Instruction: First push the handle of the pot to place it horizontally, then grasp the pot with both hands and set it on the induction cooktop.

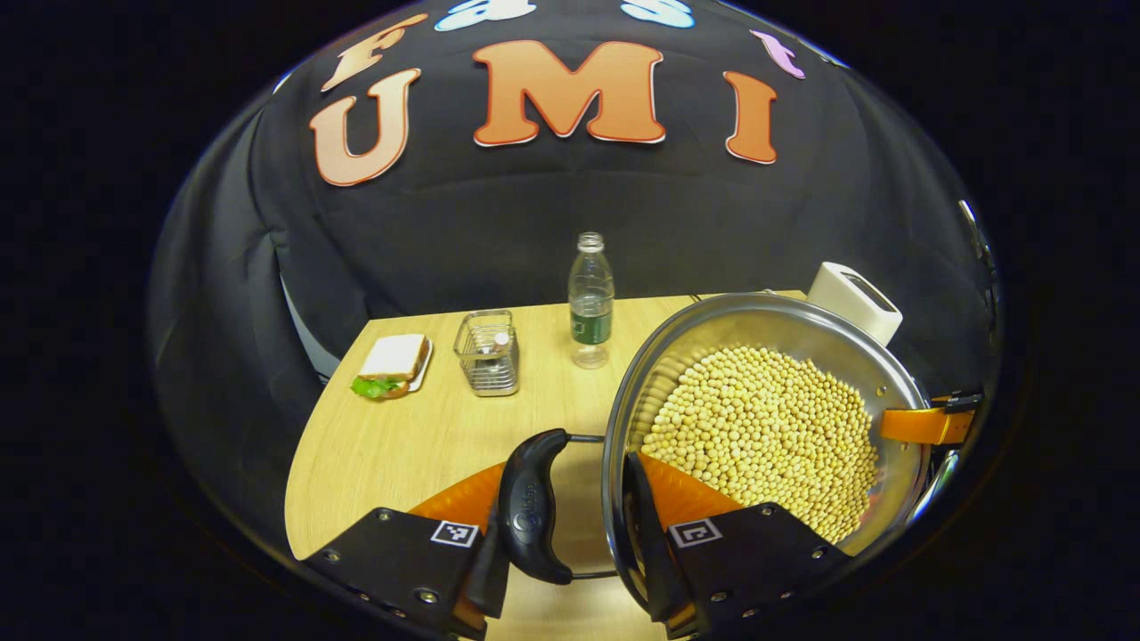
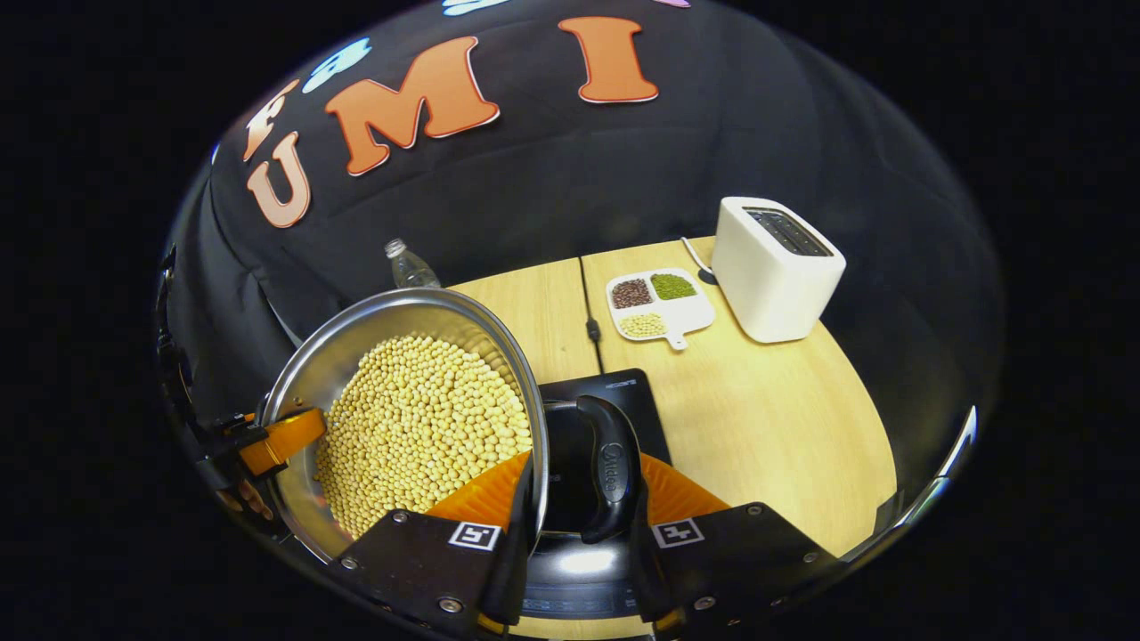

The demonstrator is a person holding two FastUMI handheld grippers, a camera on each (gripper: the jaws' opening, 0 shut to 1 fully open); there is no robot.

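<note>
I carry the bean-filled pot (image 2: 401,418) over the cooktop (image 2: 614,401), 2 grippers (image 1: 570,525) (image 2: 579,525) pinching its handles; tilting could spill beans.

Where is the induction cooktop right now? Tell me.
In the right gripper view the induction cooktop lies on the table directly under the pot's right handle, just right of the bean-filled pot, nearer than the sectioned tray.

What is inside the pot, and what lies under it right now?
The pot holds pale round beans covering its floor, so the bottom is hidden. In the right gripper view, the black induction cooktop shows beside and below its rim; how far it extends underneath is covered.
</note>
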